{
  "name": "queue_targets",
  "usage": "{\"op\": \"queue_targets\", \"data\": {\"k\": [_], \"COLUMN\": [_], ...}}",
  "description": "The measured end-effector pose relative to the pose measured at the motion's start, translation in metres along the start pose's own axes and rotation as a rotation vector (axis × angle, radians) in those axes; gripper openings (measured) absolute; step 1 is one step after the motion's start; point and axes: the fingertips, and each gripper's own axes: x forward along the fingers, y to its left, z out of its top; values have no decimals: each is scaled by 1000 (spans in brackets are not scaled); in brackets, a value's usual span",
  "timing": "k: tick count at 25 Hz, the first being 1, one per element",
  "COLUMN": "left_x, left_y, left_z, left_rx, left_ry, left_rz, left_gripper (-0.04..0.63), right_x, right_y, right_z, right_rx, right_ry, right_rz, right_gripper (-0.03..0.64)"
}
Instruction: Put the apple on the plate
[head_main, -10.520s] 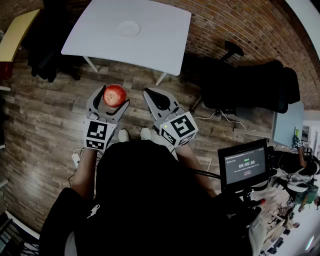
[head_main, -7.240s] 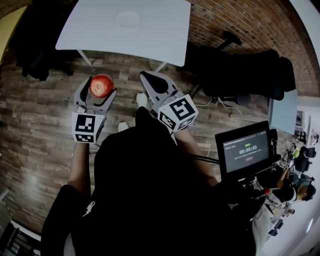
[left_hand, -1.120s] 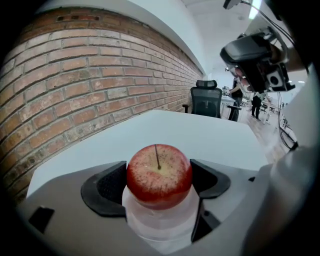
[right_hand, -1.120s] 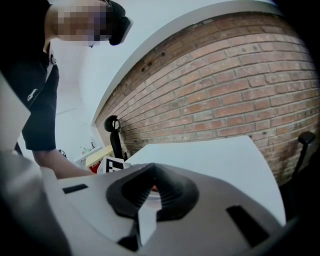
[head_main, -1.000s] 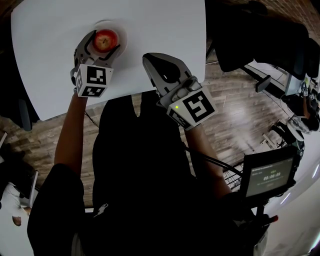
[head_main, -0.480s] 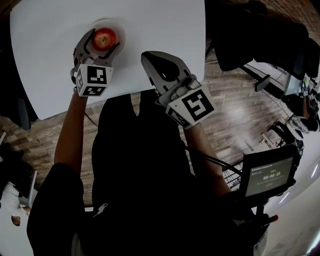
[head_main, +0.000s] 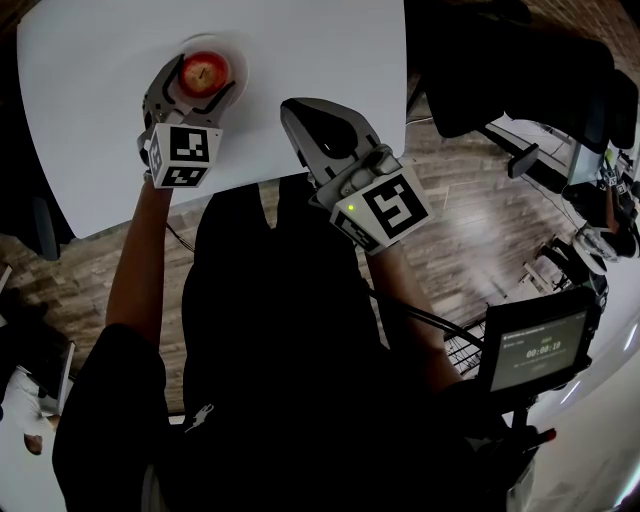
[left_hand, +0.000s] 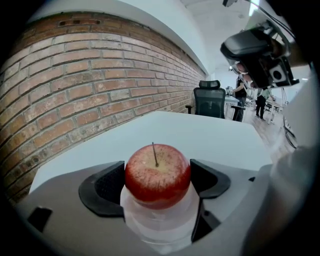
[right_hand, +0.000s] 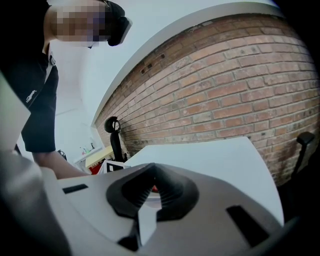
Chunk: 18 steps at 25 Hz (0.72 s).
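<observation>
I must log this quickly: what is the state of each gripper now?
Left gripper: closed on the apple.
Right gripper: closed, holding nothing.
</observation>
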Motion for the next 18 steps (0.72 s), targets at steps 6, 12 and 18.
{"op": "queue_targets", "data": {"k": [6, 12, 18], "left_x": [4, 10, 14], "left_y": [1, 1, 3], "left_z": [-1, -1, 1], "left_rx": [-8, -25, -25], "left_ry": [4, 2, -1], "left_rz": [-8, -13, -13], "left_gripper": [402, 409, 425], "right_x": [-1, -3, -5], "right_y": [-2, -4, -8], "right_z": [2, 2, 3], "right_rx": [5, 13, -2], "right_ry": [-15, -21, -30], "right_rz": [-5, -10, -22], "right_gripper": [4, 3, 3]}}
